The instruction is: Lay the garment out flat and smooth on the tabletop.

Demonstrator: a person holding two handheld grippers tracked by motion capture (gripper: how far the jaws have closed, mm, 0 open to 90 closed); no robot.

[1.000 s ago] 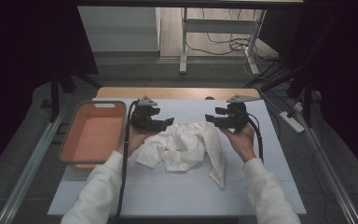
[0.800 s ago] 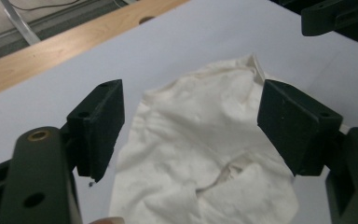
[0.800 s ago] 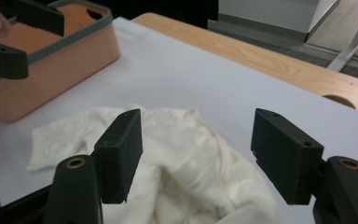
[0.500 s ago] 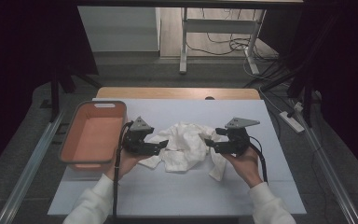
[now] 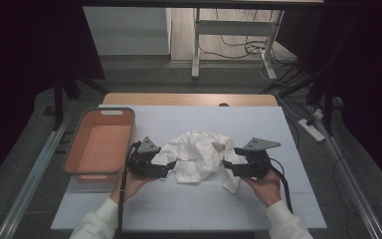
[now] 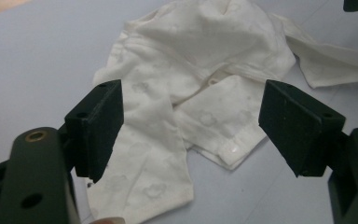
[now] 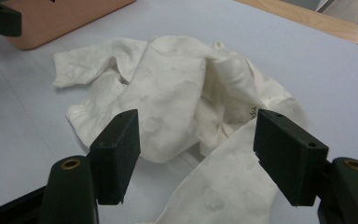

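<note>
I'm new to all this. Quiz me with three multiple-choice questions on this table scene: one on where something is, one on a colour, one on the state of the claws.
1. Where is the basket relative to the white garment?
A. On the person's left
B. On the person's right
C. On top of it

2. What colour is the basket?
A. Blue
B. Orange
C. Green

3. How do the left claw and right claw stand?
A. Both open
B. Both shut on cloth
C. One open, one shut

Answers: 1 A, the high view shows it beside the left claw; 2 B, its walls are orange; 3 A, each gripper view shows jaws wide apart, gripping nothing.
</note>
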